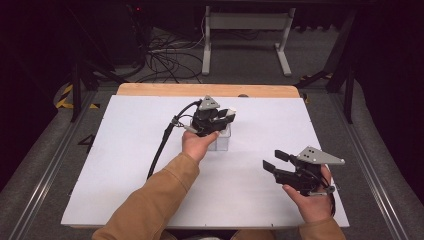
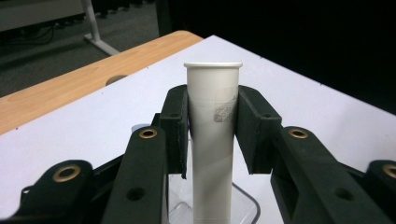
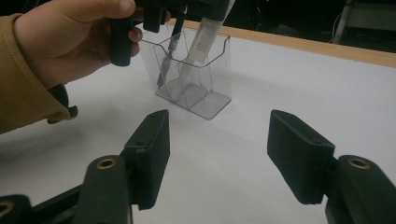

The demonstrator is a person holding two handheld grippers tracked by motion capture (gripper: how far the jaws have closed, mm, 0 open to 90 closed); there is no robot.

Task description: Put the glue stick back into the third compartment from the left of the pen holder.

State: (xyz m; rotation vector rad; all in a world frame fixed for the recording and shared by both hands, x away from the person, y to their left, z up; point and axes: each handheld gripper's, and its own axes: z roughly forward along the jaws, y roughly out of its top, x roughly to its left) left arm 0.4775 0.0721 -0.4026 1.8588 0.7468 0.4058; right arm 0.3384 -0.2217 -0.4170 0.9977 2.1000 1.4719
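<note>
A white tube point(image 2: 212, 140) with a flat cap stands between the pads of my left gripper point(image 2: 212, 100), which is shut on it. In the high view my left gripper point(image 1: 226, 117) hangs over a clear plastic holder point(image 1: 221, 141) near the middle of the table. The right gripper view shows the tube point(image 3: 204, 35) tilted, its lower end inside the holder point(image 3: 205, 100), with a dark slender pen-like thing point(image 3: 169, 51) standing in the compartment beside it. My right gripper point(image 1: 274, 160) rests at the front right, open, with nothing between its fingers point(image 3: 152, 154).
A white sheet point(image 1: 125, 150) covers the table, with a wooden edge point(image 1: 165, 89) at the far side. The left gripper's black cable point(image 1: 161, 145) trails across the sheet to the left of the holder. Cables and a desk frame point(image 1: 245, 22) lie on the floor beyond.
</note>
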